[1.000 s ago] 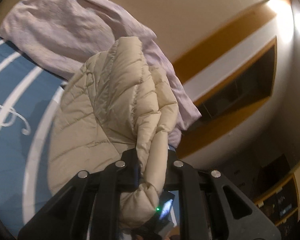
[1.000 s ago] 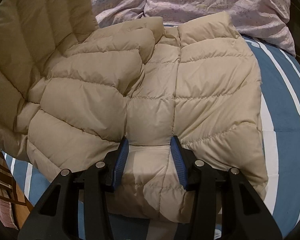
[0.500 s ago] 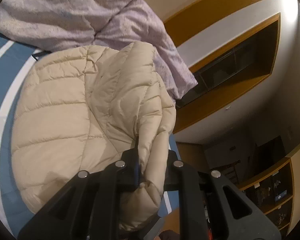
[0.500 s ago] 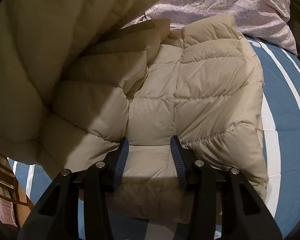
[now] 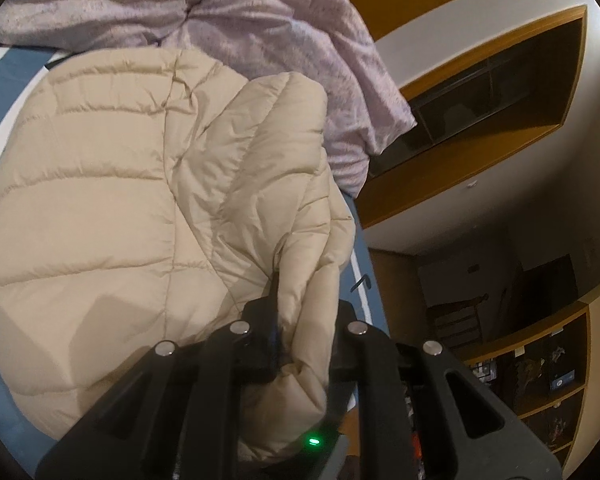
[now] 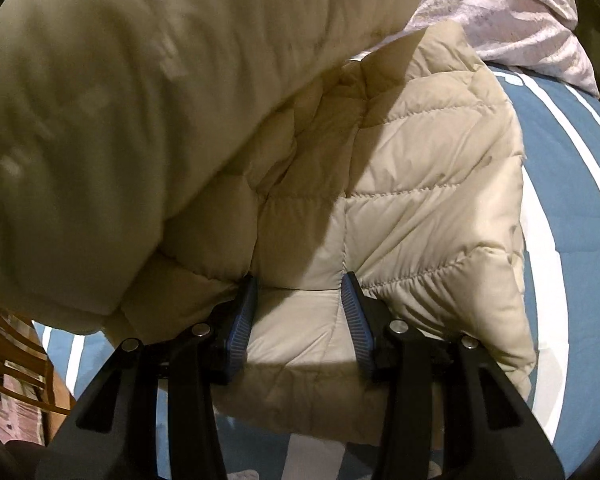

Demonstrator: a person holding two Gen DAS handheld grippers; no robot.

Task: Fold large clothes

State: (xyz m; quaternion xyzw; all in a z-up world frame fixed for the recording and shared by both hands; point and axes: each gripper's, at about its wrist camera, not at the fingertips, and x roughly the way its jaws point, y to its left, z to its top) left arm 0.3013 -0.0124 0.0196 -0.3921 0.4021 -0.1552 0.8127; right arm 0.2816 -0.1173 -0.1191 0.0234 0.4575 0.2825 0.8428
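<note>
A beige quilted puffer jacket (image 5: 100, 208) lies on a blue bed cover with white stripes (image 6: 572, 216). My left gripper (image 5: 304, 320) is shut on a bunched edge of the jacket and holds that part lifted over the rest. In the right wrist view the lifted part (image 6: 120, 100) hangs blurred across the upper left, above the flat jacket body (image 6: 420, 208). My right gripper (image 6: 298, 308) is open, its blue-padded fingers (image 6: 242, 320) resting on the jacket's near edge, with fabric lying between them.
A crumpled lilac duvet (image 5: 240, 16) lies at the far end of the bed, touching the jacket's top. Wooden wall shelves (image 5: 480, 92) and a shelf unit (image 5: 540, 376) stand to the right. A wooden chair (image 6: 16, 356) stands beside the bed at left.
My left gripper has carried the held jacket part across over the jacket body. In the right wrist view the lifted part now covers more of the left and top. The right gripper has stayed put.
</note>
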